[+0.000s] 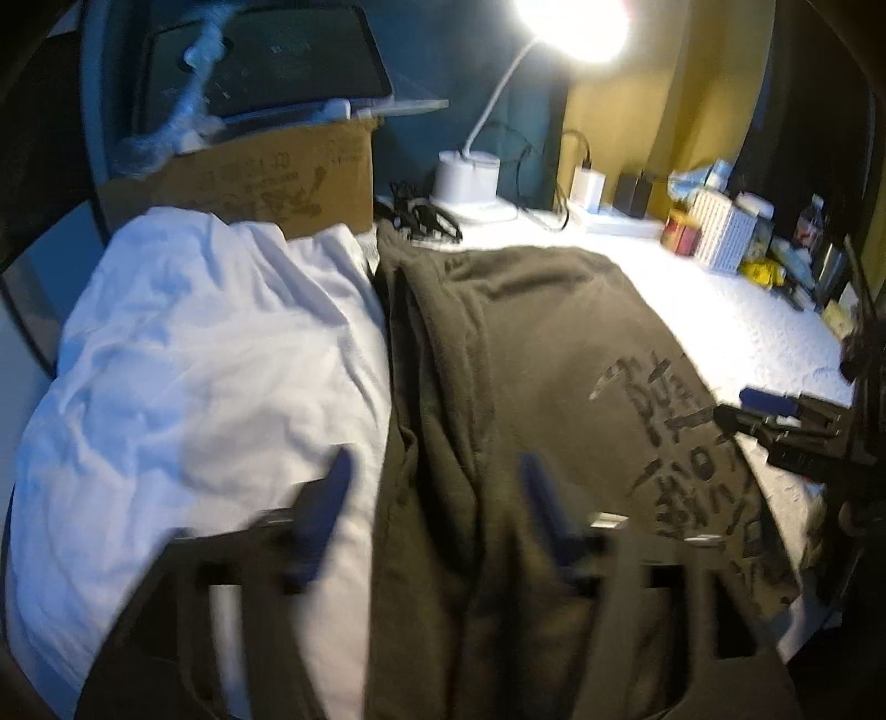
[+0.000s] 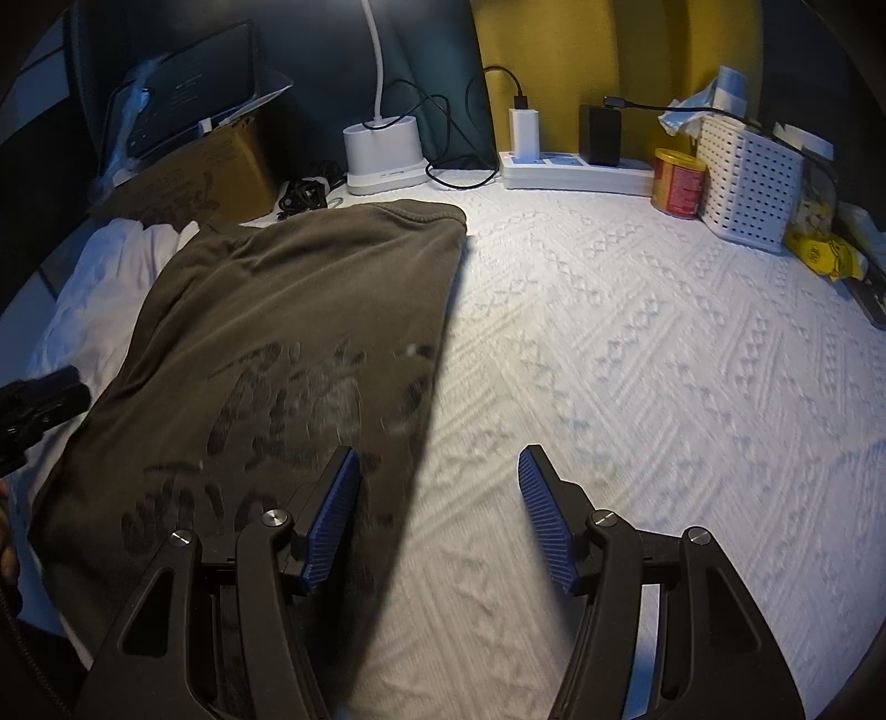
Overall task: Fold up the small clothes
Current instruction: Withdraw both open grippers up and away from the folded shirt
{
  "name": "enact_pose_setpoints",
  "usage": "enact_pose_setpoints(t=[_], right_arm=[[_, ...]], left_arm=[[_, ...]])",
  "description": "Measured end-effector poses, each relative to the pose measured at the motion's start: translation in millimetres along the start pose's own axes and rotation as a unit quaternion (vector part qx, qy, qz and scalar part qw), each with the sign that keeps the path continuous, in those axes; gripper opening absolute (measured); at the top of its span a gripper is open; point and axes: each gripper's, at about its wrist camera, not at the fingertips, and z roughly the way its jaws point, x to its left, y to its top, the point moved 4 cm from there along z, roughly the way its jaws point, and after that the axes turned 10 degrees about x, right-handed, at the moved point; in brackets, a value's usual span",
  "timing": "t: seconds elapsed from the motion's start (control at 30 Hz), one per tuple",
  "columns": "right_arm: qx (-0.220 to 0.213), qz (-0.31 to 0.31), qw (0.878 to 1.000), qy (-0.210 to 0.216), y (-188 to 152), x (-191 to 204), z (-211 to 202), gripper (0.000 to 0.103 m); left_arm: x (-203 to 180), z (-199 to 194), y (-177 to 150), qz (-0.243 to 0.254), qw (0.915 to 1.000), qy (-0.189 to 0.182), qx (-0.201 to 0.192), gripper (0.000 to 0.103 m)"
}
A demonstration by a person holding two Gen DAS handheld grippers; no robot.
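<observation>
Jaws wide on both the left gripper (image 1: 437,498) and right gripper (image 2: 437,498), nothing clamped. Olive T-shirt (image 2: 288,343) lying partly folded on the textured white bedspread (image 2: 637,360), beside crumpled white clothes (image 1: 210,354). Next, probably: pinch both near corners evenly, lift low, lay edge onto edge, smooth flat before release.

- Light source: I see one desk lamp (image 1: 573,22), blown out to white glare in the left wrist view.
- Exposure: bright on the white bedspread (image 2: 637,360); walls and corners dim.
- Shadow: hard dark edge along the olive shirt (image 2: 288,310).
- Blur: my left tongs (image 1: 437,498) smeared; the shirt print soft.
- Distortion: fisheye bending, black vignette at the edges.
</observation>
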Motion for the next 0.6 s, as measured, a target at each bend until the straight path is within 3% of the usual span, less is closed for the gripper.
enact_pose_setpoints(t=[0.27,0.6], right_arm=[[-0.014,0.008,1.000,-0.003,-22.0,-15.1,-20.8,0.063],[-0.023,0.023,0.999,-0.019,-47.6,-41.4,-41.8,0.063]], left_arm=[[-27.2,-17.4,-11.8,0.003,0.9997,-0.004,-0.024,0.079],[-78.7,-14.9,-23.0,0.029,0.9987,-0.040,-0.015,0.079]])
